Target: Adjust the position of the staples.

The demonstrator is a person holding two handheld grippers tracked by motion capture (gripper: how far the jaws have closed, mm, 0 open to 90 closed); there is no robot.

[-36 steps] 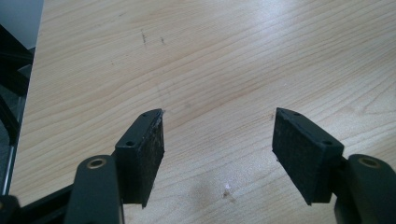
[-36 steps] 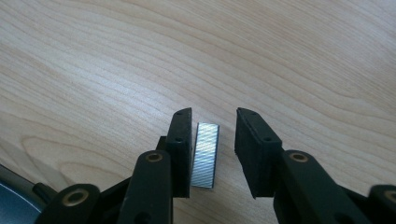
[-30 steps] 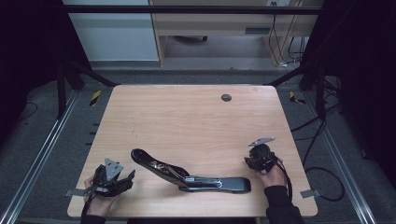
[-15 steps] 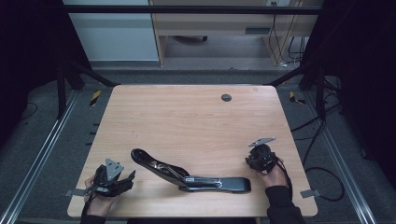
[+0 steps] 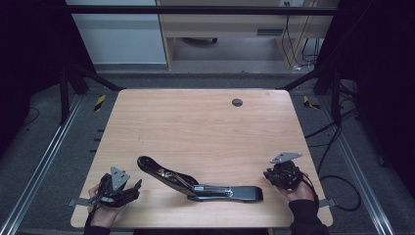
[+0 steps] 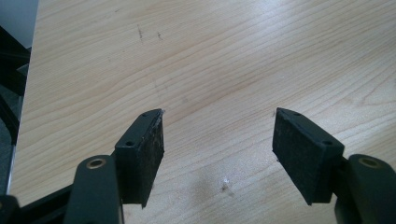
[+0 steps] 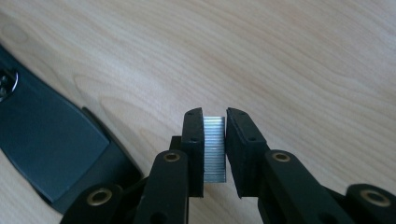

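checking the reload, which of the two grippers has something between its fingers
The right gripper: its fingers clamp a silvery strip of staples, beside the opened black stapler. The left gripper stands open over bare table.

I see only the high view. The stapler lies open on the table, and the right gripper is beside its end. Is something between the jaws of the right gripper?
Observer: Yes. In the right gripper view, the right gripper is shut on a strip of staples, a silver block pressed by both pads.
Operator: And the stapler, how close is it to that gripper?
Observer: The stapler lies to the left of the jaws in that view, apart from them, not touching.
Operator: Does the left gripper hold anything?
Observer: No. In the left gripper view, the left gripper is open, with bare table between its pads.
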